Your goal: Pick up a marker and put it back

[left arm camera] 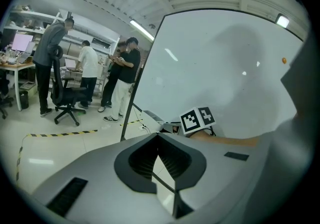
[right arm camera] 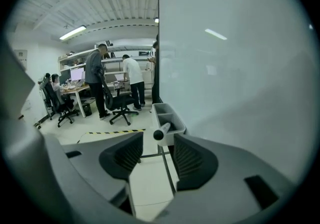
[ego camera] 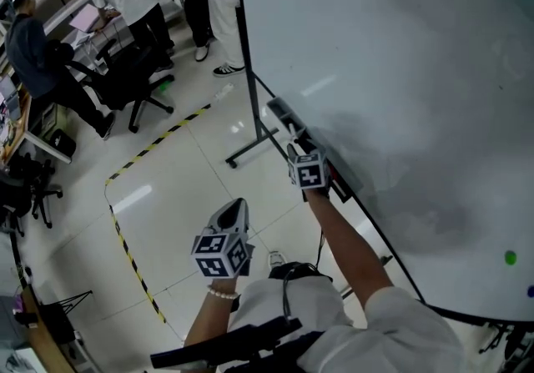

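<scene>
Head view: the whiteboard [ego camera: 400, 71] fills the right side, and its tray [ego camera: 282, 115] runs along the lower edge. The right gripper [ego camera: 299, 148] is stretched out on a bare forearm to the tray, directly over it. What lies in the tray cannot be made out from here. The left gripper [ego camera: 235, 211] hangs well apart from the tray, over the tiled floor [ego camera: 183, 188] on the side away from the board. It takes no part in the task.

Left gripper view: the jaws stand together, tips touching, with nothing between them. Beyond them the other gripper's cube shows at the tray, and people [left arm camera: 120, 75] stand far past the tray's far end.

Right gripper view: the jaws are apart and grip nothing. The marker [right arm camera: 163, 129] rests in the nearer compartment of the tray. It is tilted, and its dark butt end pokes over the tray's near rim toward the camera. That end sits just ahead of the jaw tips and roughly in line with the gap, but neither pad touches it.

Judged from this, the marker is in its place and no gripper has it. That fits either end of the job: the pick not yet made, or the marker already put back. The pictures cannot say which. If the pick is pending, what is left is a short advance, a closing of the jaws on the marker's end, a lift and the return.
</scene>
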